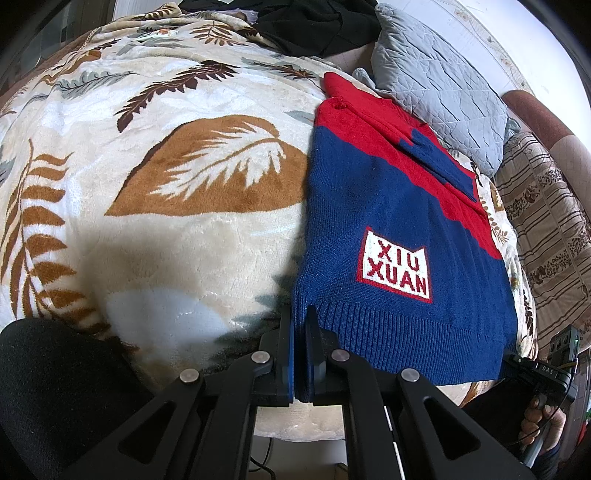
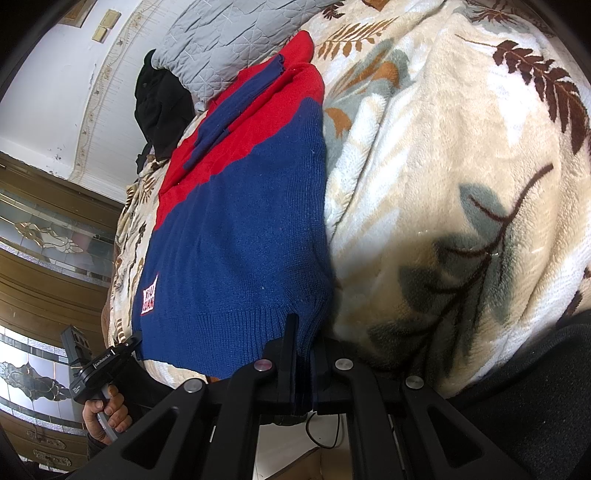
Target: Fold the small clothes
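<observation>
A leaf-patterned fleece blanket (image 1: 147, 229) covers the bed and serves as the folding surface, with a grey quilted pillow (image 1: 436, 92) and a black garment (image 1: 317, 26) pushed to its far end. On it lies the small navy and red knitted sweater (image 1: 388, 206), front up, one sleeve folded across the chest, its ribbed hem (image 1: 399, 332) hanging at the near edge. The left gripper (image 1: 300, 354) is clamped narrowly on one hem corner and the right gripper (image 2: 303, 365) on the other, probably so the hem can be carried evenly toward the collar. The white XIU XUAN patch (image 1: 395, 266) reads clearly from the left, but is too oblique to read from the right; the fabric inside each pinch is hidden.
</observation>
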